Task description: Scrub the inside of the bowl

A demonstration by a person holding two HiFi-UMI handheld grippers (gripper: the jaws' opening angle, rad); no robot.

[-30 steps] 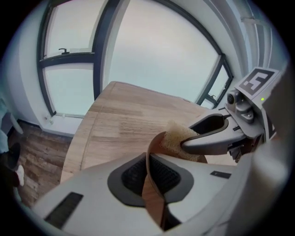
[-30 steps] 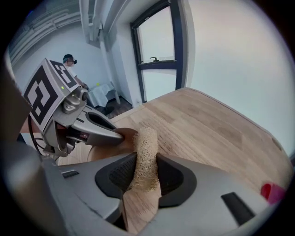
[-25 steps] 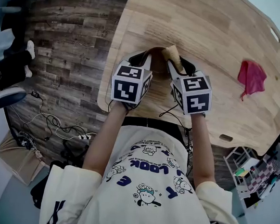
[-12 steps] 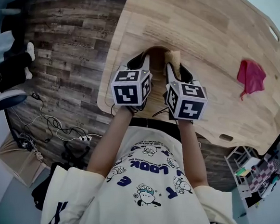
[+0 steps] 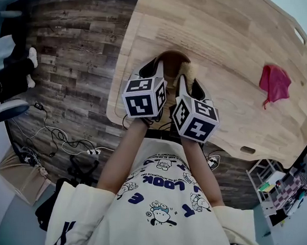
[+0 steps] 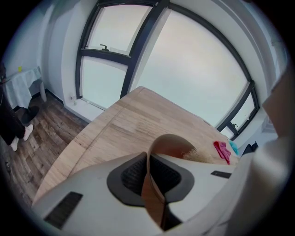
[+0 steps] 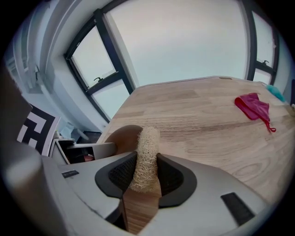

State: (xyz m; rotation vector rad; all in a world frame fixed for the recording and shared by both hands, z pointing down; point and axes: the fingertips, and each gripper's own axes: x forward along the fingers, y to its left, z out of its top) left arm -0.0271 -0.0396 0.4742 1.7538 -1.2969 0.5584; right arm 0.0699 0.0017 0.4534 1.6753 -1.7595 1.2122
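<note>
Risk 1: left gripper (image 6: pixel 150 177) pinches only the thin wall of the wooden bowl (image 6: pixel 169 142), with its jaws nearly together on the rim. Side load from scrubbing could lever the rim out of the pads or tip the bowl.

Risk 2: the bowl sits near the table (image 5: pixel 229 35) edge, so a shove toward 6 o'clock could slide it off.

Risk 3: right gripper (image 7: pixel 145 174) clamps a loofah scrubber (image 7: pixel 145 150) edge-on, jaws fairly wide. Hard pressing could fold it or drag it out.

Layout, head view: the bowl is at 12 o'clock of both grippers, and the loofah is at its 3 o'clock rim. Contact inside can't be confirmed. Red cloth (image 5: pixel 275 84) lies at 3 o'clock, well apart.
</note>
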